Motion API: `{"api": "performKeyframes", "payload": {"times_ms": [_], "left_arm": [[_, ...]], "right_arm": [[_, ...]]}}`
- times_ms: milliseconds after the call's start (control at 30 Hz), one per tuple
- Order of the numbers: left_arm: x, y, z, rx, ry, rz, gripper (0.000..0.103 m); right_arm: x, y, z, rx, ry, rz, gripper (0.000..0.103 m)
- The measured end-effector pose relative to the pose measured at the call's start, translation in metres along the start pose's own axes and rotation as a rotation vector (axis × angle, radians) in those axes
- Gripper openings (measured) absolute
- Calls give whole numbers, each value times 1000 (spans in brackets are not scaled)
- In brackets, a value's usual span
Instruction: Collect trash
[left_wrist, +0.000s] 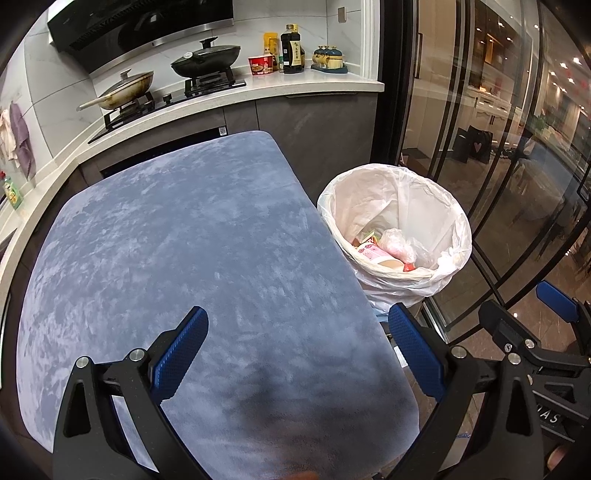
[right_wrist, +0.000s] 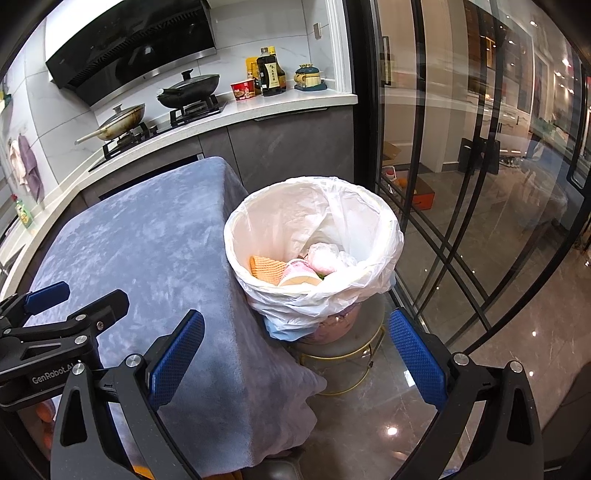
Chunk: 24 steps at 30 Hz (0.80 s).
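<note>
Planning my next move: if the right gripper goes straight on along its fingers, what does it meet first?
Probably the white-lined trash bin, centred ahead of the open right gripper; depth is unclear.

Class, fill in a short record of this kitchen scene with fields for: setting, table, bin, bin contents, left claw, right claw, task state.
setting: kitchen with a stove counter behind, glass doors on the right
table: covered by a blue-grey cloth, nothing lying on it
bin: trash bin lined with a white bag, beside the table, on a small stool
bin contents: pink packaging, crumpled plastic, an orange waffle-textured piece
left claw: open, empty, over the table
right claw: open, empty, facing the bin
task state: trash appears collected
</note>
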<state>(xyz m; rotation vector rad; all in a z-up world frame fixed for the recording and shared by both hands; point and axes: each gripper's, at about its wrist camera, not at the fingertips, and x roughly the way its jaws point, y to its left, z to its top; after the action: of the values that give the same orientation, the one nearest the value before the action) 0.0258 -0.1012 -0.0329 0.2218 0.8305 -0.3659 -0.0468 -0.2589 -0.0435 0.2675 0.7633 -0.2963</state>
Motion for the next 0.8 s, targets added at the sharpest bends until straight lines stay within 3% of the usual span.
{"api": "performKeyframes", "payload": {"times_ms": [800], "left_arm": [[3,-9,-4,22,14,4,94]], "right_arm": [[1,-10,-4,2,10,-20,97]]}}
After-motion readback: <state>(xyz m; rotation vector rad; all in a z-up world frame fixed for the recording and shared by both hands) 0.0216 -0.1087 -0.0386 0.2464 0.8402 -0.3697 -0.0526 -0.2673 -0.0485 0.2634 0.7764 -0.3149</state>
